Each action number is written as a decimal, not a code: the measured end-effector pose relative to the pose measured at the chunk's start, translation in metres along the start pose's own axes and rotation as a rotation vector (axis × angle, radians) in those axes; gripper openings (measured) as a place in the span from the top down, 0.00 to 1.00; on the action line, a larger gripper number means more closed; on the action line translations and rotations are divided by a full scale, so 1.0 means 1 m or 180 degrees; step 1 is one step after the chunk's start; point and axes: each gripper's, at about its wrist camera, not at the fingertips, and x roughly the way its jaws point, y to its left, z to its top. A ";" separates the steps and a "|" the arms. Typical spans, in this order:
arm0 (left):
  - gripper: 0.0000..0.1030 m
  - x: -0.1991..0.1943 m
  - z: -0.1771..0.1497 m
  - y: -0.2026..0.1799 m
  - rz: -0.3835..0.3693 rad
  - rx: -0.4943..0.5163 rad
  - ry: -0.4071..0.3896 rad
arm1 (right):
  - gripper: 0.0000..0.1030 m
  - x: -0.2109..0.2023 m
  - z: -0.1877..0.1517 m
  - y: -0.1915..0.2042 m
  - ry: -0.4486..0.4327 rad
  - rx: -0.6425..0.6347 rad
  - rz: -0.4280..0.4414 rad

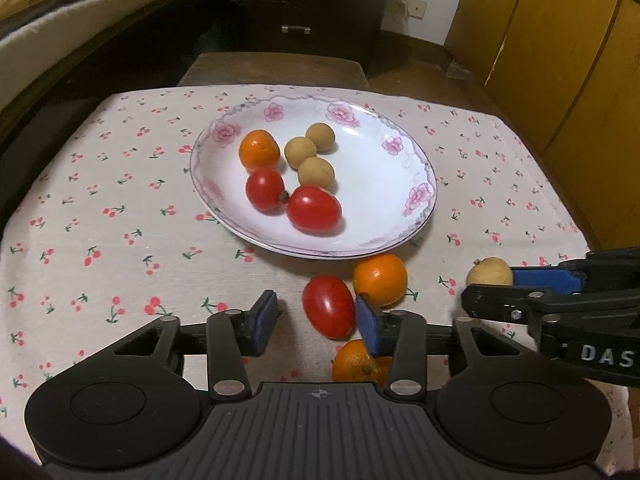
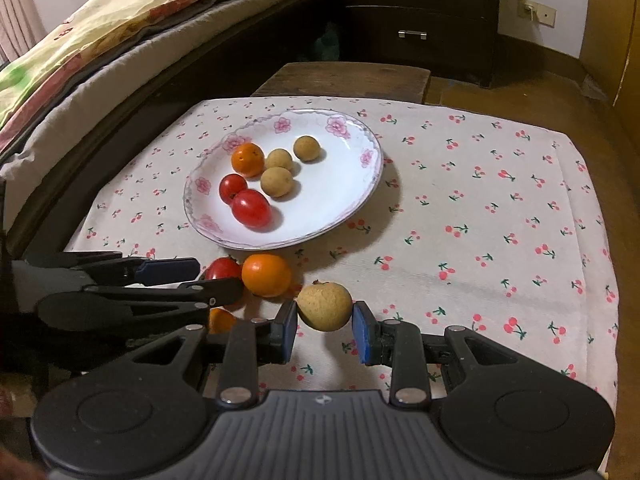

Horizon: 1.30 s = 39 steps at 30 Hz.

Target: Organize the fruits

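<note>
A white flowered plate (image 1: 392, 216) (image 2: 328, 216) holds an orange (image 1: 259, 150), two red tomatoes (image 1: 314, 209) and three longans (image 1: 316, 173). In front of it on the cloth lie a tomato (image 1: 329, 306) (image 2: 222, 268) and two oranges (image 1: 380, 279) (image 2: 266, 275), one of them (image 1: 356, 362) under my left finger. My left gripper (image 1: 317, 322) (image 2: 218, 278) is open low over the cloth. The loose tomato sits between its pads, close to the right one, with a gap on the left. My right gripper (image 2: 325, 328) (image 1: 490, 286) is shut on a tan longan (image 2: 325, 306) (image 1: 489, 273), held just above the cloth.
A cherry-print cloth (image 2: 480, 200) covers the small table, bare to the right of the plate. A wooden stool (image 2: 344, 76) stands behind the table, a bed (image 2: 100, 40) to the left and a dark drawer unit (image 2: 412, 20) at the back. Yellow cabinets (image 1: 560, 60) line the right.
</note>
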 end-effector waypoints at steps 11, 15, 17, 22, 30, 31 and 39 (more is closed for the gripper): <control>0.65 -0.002 0.000 0.003 0.0042 -0.0055 0.0006 | 0.70 -0.001 0.001 0.001 -0.0011 -0.0009 0.0003; 0.65 -0.014 -0.002 0.003 -0.0010 -0.0046 -0.0028 | 0.70 -0.002 0.003 0.004 -0.0034 -0.0039 -0.0004; 0.65 -0.019 -0.002 0.003 -0.0030 -0.0046 -0.0047 | 0.70 -0.002 0.004 0.006 -0.0045 -0.0053 0.0004; 0.65 -0.031 0.002 0.005 -0.0085 -0.0103 -0.0129 | 0.70 -0.003 0.012 0.012 -0.0095 -0.0066 0.0017; 0.65 -0.031 0.016 0.008 -0.0100 -0.0178 -0.0219 | 0.70 0.002 0.028 0.015 -0.0174 -0.0075 0.0034; 0.65 -0.029 0.019 0.008 -0.0095 -0.0181 -0.0219 | 0.70 0.004 0.030 0.014 -0.0182 -0.0073 0.0038; 0.65 -0.018 0.030 0.012 -0.0052 -0.0218 -0.0221 | 0.70 0.023 0.044 0.012 -0.0176 -0.0045 0.0078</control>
